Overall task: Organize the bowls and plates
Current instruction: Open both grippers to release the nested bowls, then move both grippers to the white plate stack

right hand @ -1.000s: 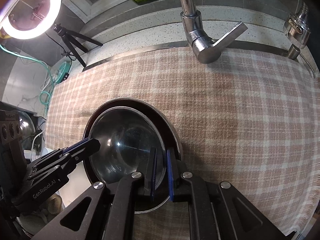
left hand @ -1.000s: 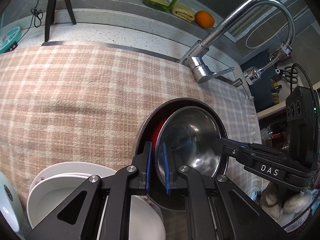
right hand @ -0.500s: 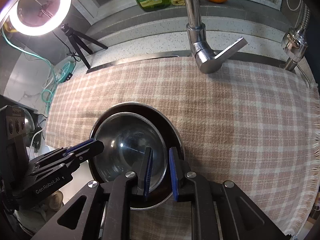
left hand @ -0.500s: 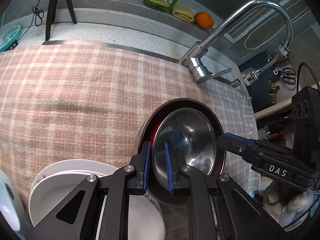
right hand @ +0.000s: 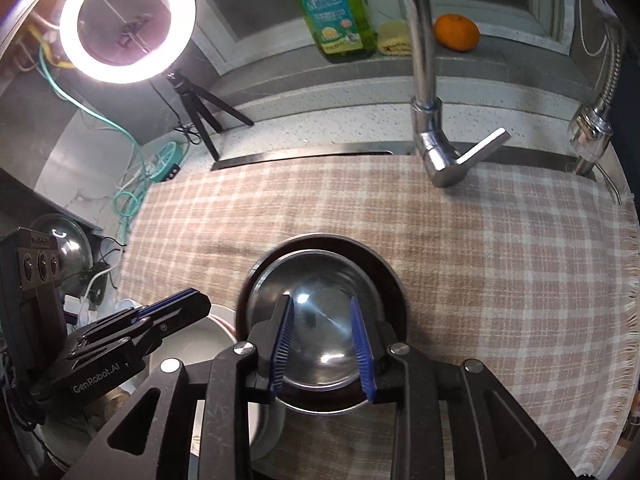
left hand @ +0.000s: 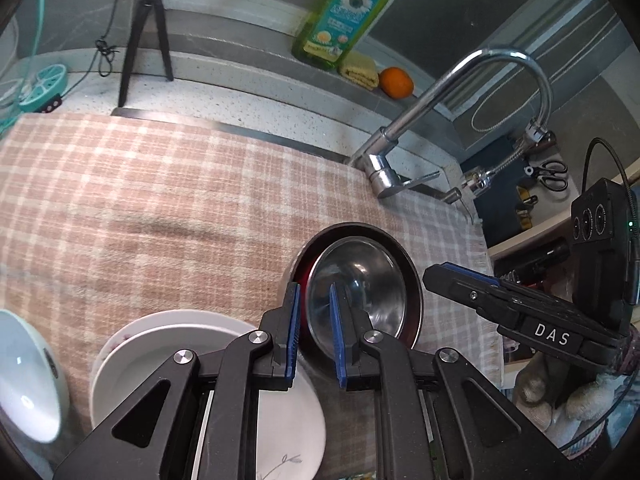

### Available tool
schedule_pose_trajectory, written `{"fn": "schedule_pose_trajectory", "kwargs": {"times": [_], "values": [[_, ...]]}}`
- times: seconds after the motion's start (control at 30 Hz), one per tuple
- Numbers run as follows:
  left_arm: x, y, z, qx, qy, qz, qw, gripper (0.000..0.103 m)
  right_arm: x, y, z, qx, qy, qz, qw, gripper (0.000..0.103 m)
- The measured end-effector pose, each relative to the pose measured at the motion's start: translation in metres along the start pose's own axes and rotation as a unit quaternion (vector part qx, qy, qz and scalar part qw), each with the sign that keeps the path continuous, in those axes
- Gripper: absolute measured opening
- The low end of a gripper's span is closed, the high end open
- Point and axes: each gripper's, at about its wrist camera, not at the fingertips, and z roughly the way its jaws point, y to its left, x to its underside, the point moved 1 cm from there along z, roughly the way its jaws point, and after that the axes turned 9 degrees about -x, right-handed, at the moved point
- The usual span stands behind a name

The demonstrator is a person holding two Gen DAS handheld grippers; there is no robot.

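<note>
A steel bowl (left hand: 360, 276) (right hand: 320, 300) sits nested in a larger dark bowl (left hand: 404, 264) (right hand: 384, 264) with a red inside, on the checked cloth (left hand: 160, 208). My left gripper (left hand: 314, 336) is open, its fingers astride the steel bowl's near left rim and apart from it. My right gripper (right hand: 322, 344) is open wide above the steel bowl's near side, holding nothing. White plates (left hand: 160, 344) lie stacked to the left of the bowls. A white bowl (left hand: 24, 372) stands at the far left.
A chrome faucet (right hand: 432, 136) and spray head (right hand: 592, 128) stand at the cloth's far edge. A soap bottle (right hand: 332, 8), sponge (right hand: 394, 38) and orange (right hand: 456, 32) sit on the back ledge. A tripod (left hand: 146, 36) and ring light (right hand: 128, 20) stand far left.
Both grippers have let go of the steel bowl's rim, opened and pulled back and up. The steel bowl now rests inside the larger bowl.
</note>
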Motion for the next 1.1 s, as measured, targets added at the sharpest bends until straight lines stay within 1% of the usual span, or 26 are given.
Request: {"fn": "schedule_pose_trajectory", "kwargs": {"times": [0.23,0.33,0.47,0.6,0.77,0.87,1.1], "values": [[0.017,0.039,-0.035,-0.008,-0.023,-0.039,0.9989,0.013,0.004,0.036,0.004,-0.044,-0.007,-0.02,0.999,0.027],[0.027,0.059,-0.051,-0.022,-0.039,-0.06,0.9972,0.013,0.007,0.054,0.01,-0.056,-0.01,-0.033,0.998,0.027],[0.041,0.088,-0.07,-0.04,-0.058,-0.092,0.9933,0.013,0.011,0.077,0.019,-0.071,-0.001,-0.049,0.996,0.027],[0.058,0.123,-0.087,-0.062,-0.069,-0.127,0.9876,0.013,0.013,0.104,0.033,-0.085,0.016,-0.073,0.994,0.027],[0.079,0.164,-0.101,-0.083,-0.071,-0.172,0.979,0.013,0.017,0.139,0.054,-0.096,0.039,-0.103,0.989,0.028],[0.09,0.185,-0.105,-0.093,-0.07,-0.196,0.9737,0.013,0.021,0.156,0.067,-0.095,0.053,-0.12,0.987,0.029],[0.108,0.226,-0.107,-0.101,-0.059,-0.235,0.9649,0.013,0.029,0.195,0.109,-0.106,0.103,-0.142,0.979,0.03]]}}
